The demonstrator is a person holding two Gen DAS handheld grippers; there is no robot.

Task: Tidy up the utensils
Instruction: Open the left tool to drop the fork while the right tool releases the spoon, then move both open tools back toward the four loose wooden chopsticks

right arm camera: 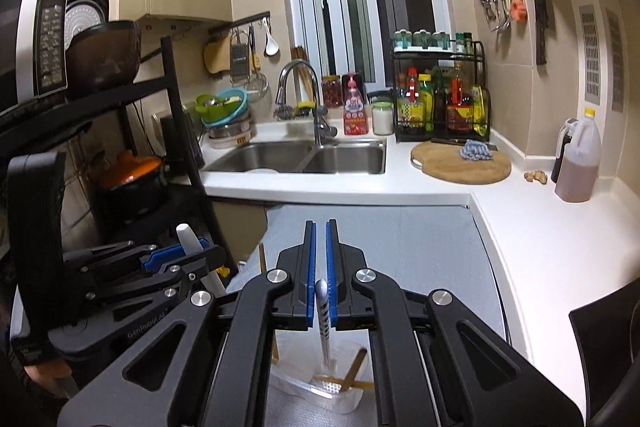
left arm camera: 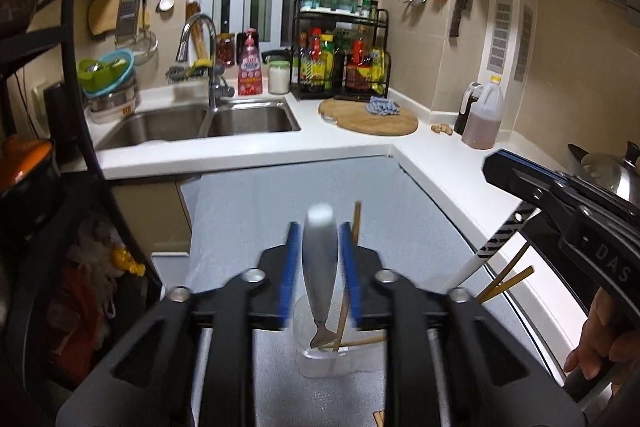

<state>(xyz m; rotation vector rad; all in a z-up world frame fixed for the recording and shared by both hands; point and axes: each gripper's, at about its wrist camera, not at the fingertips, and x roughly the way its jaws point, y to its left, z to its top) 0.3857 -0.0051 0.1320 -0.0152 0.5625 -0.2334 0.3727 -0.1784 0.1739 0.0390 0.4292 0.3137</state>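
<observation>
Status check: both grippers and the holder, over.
Left gripper shut on white-handled utensil, its end in the clear holder. Right gripper shut on striped-handled utensil, its tip in the holder too. Wooden chopsticks already in it, crowding entry.

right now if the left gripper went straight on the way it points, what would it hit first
The left gripper points over the grey mat toward the white counter edge before the sink; probably that edge, though depth is unclear.
</observation>
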